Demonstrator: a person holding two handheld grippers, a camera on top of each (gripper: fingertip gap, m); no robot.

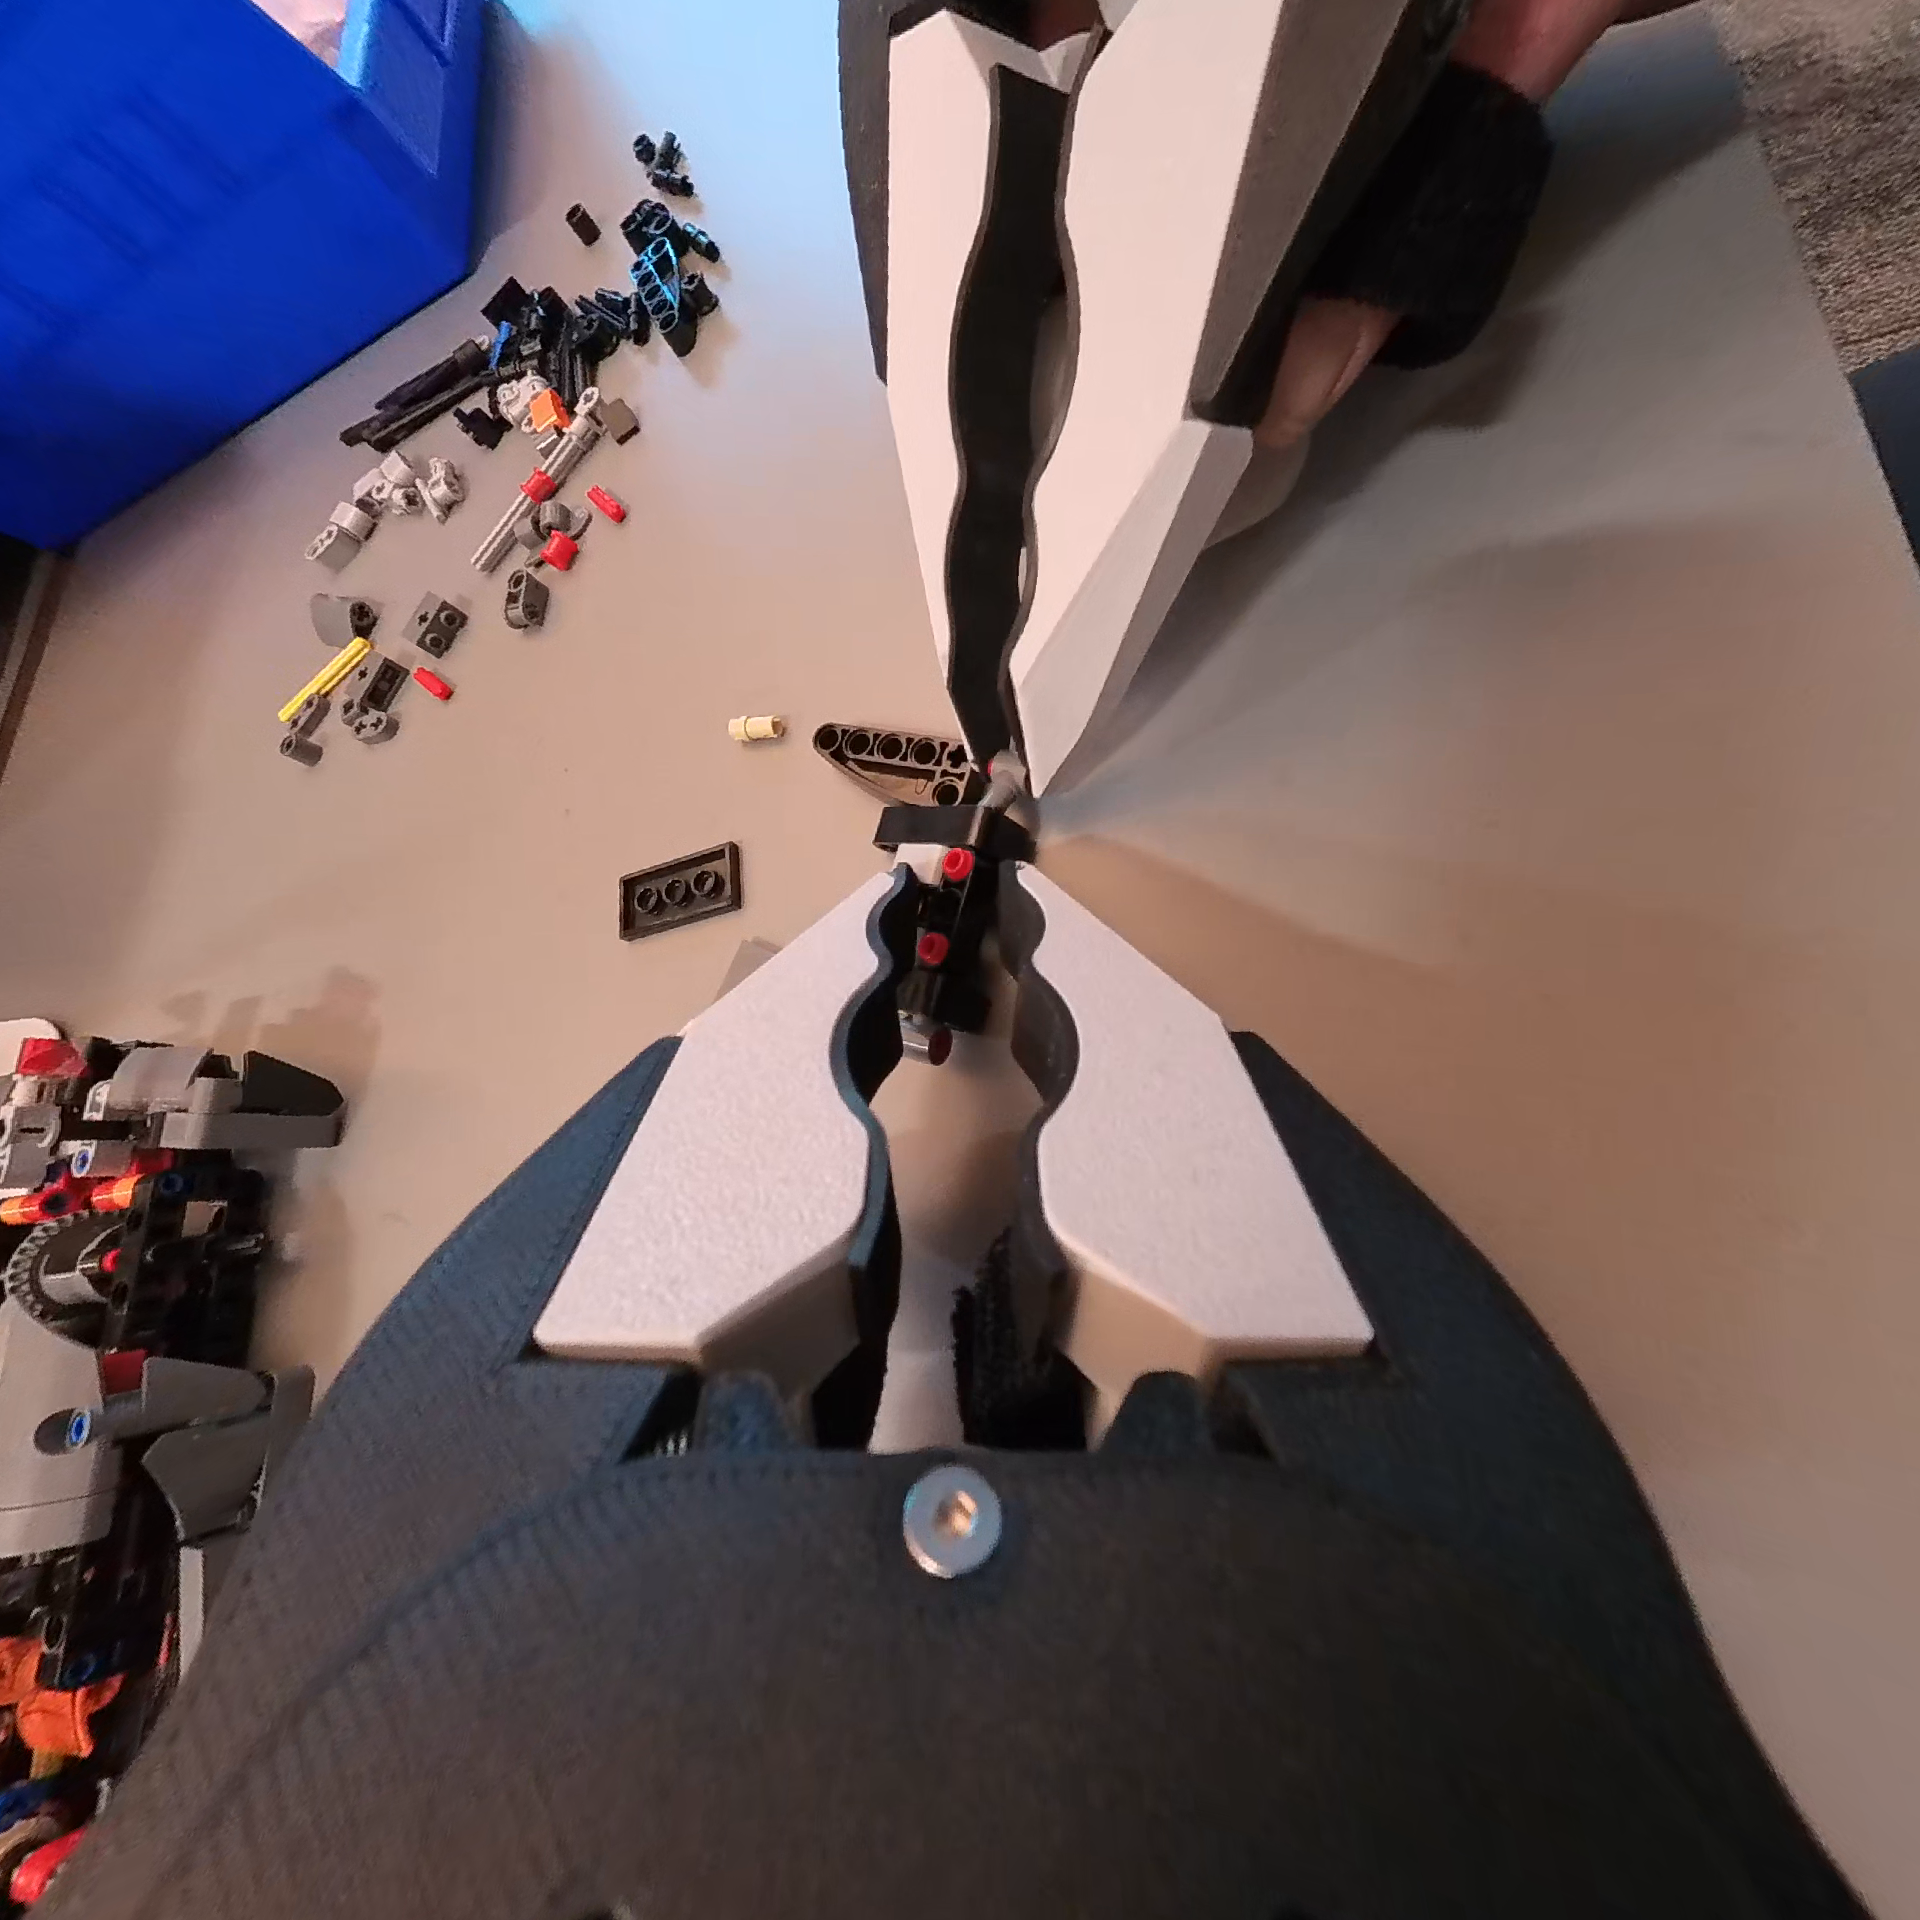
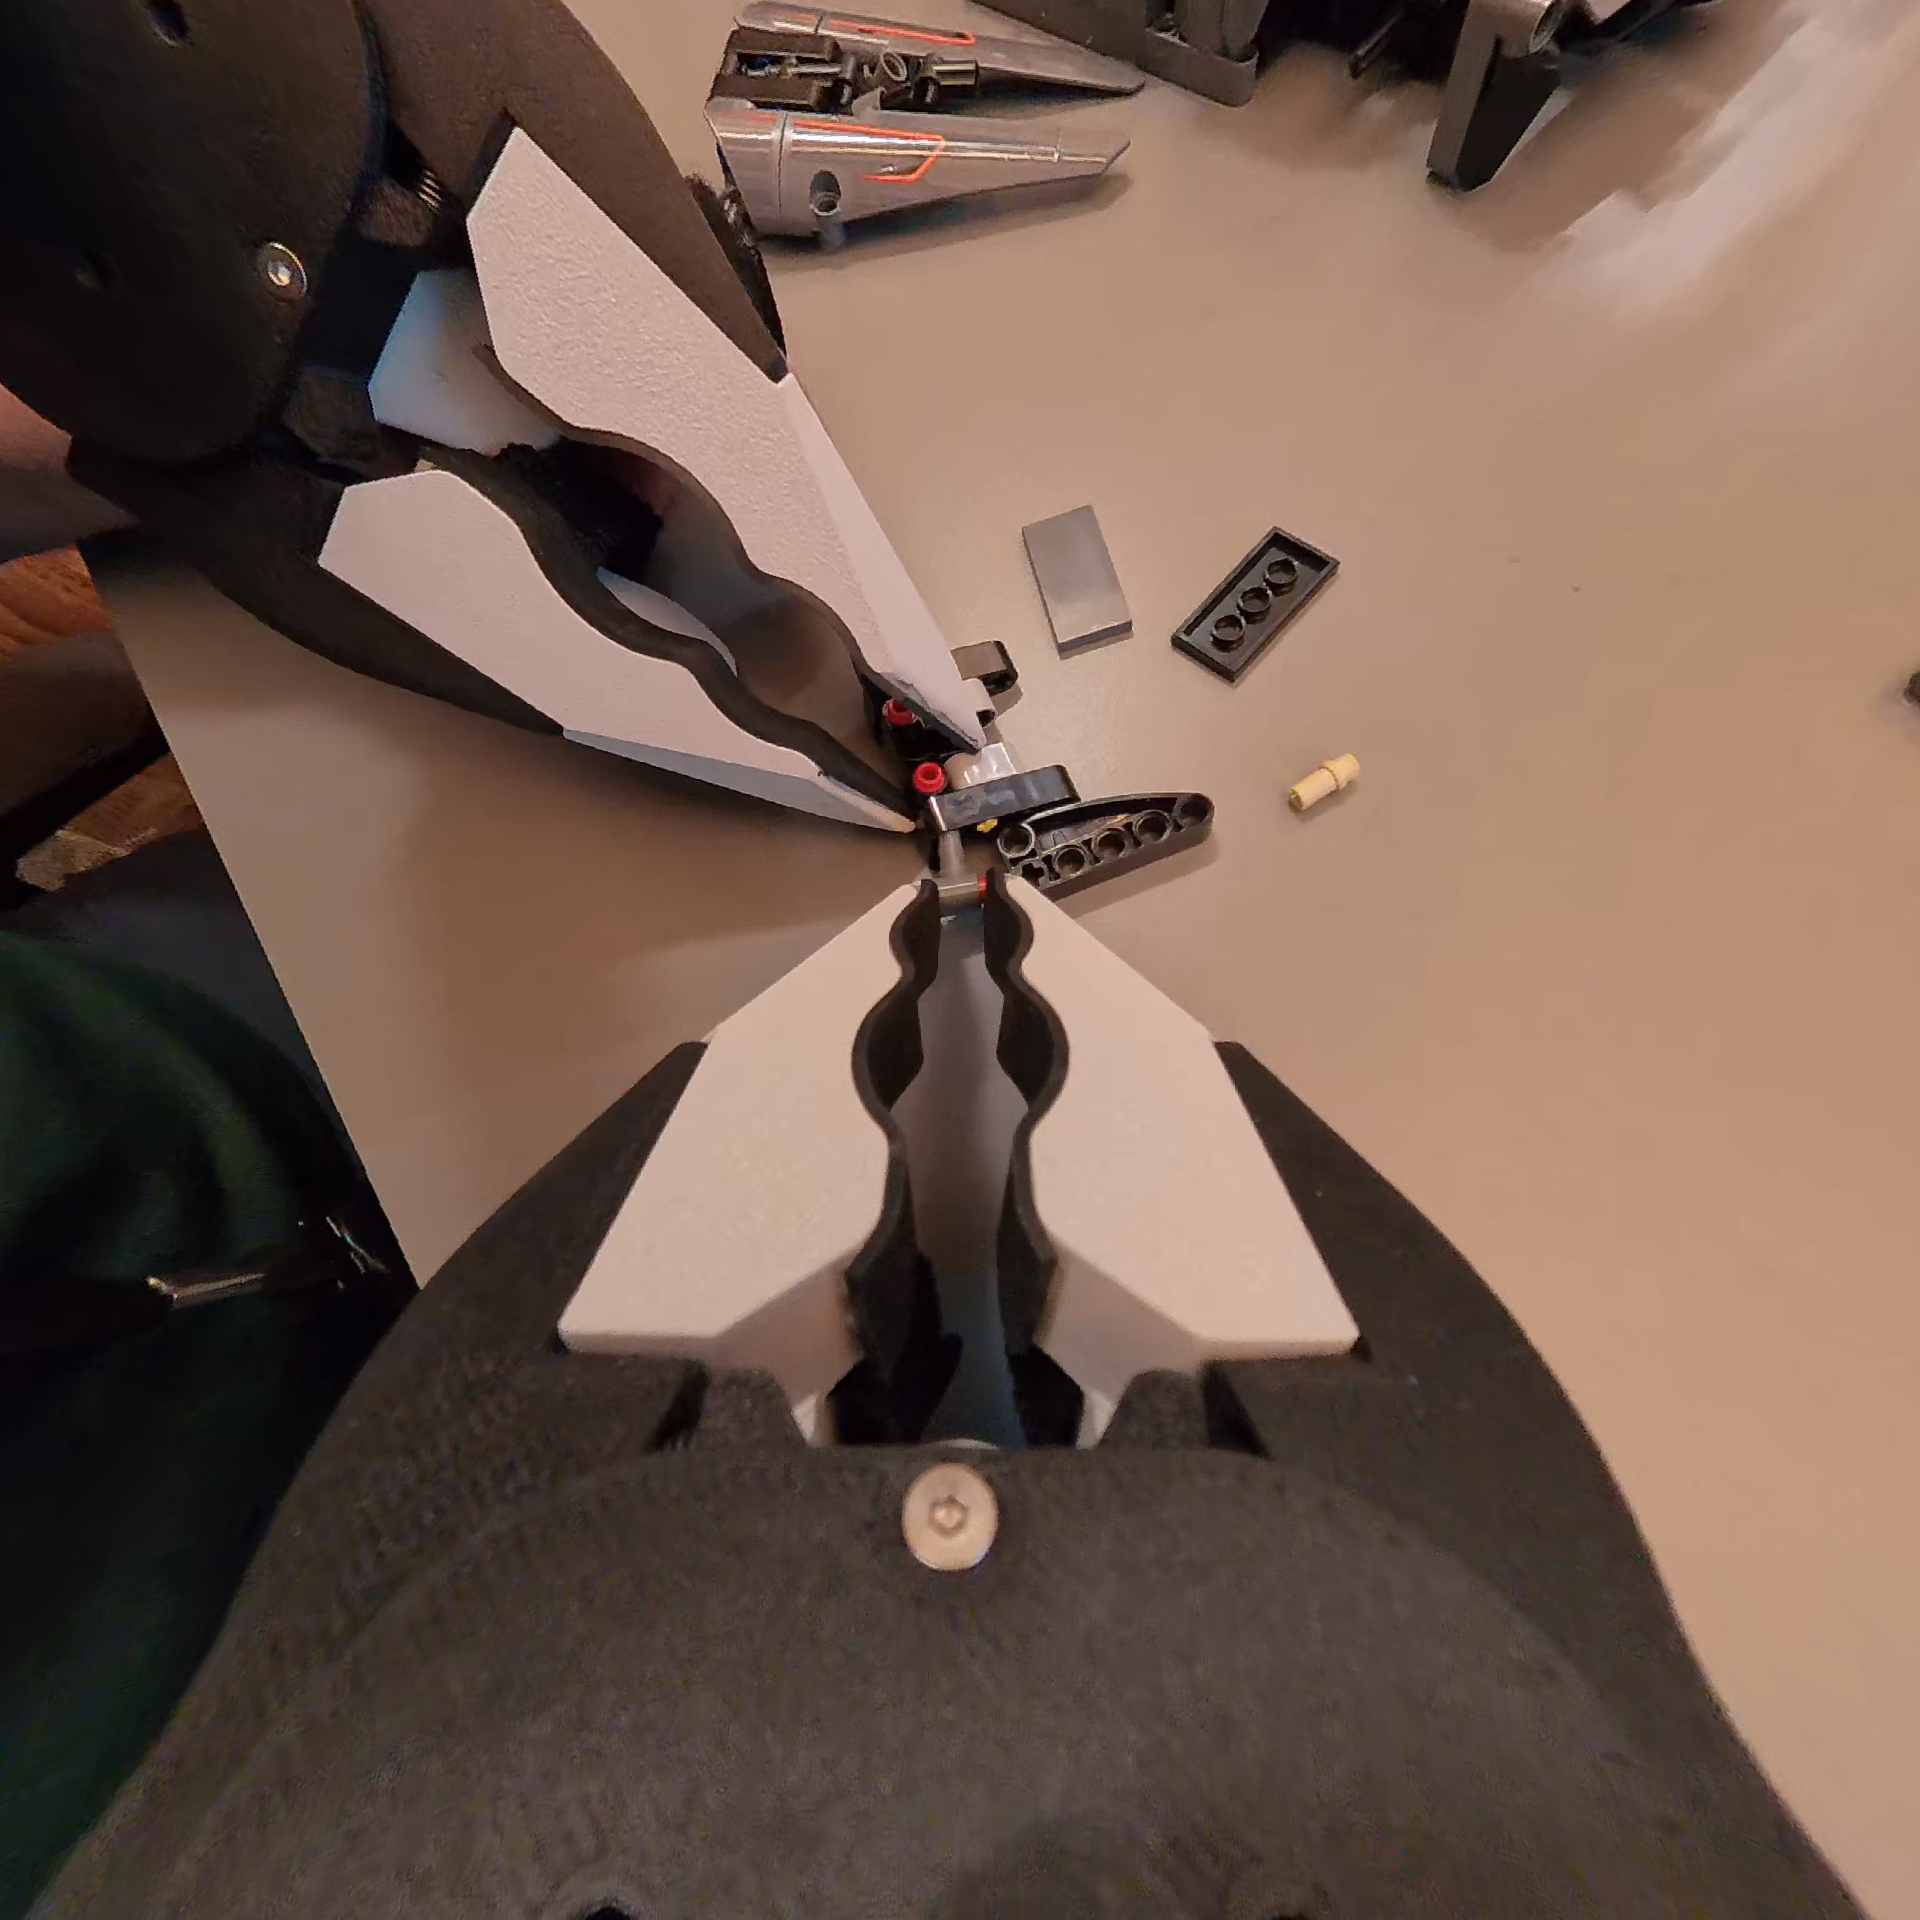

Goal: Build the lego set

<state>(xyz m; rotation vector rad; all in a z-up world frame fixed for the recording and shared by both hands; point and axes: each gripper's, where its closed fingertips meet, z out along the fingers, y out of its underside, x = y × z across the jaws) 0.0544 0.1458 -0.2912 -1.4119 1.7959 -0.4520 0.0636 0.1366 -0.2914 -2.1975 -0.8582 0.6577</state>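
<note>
- Left gripper, white fingers on a dark body, rises from the bottom of its own view and is clamped on a small black lego sub-assembly with red pins at frame centre.
- Right gripper comes up from the bottom of its view, jaws pinched on a small grey pin piece at the near end of that same assembly; how it joins the black part is too small to make out.
- In the left view the right gripper drops in from the top, its tip hiding part of a black curved beam with a row of holes lying on the beige tabletop.
- Just left of centre: a flat black plate with three rings and a cream peg, apart from each other.
- Upper left, a loose scatter of grey, black, red and yellow pieces, many too tiny to tell apart, beside a blue bin cut off by the edge.
- Lower left, a partly built grey, black and orange model, cropped.
- Right view adds a smooth grey tile and silver pointed panels with orange lines at the top.
</note>
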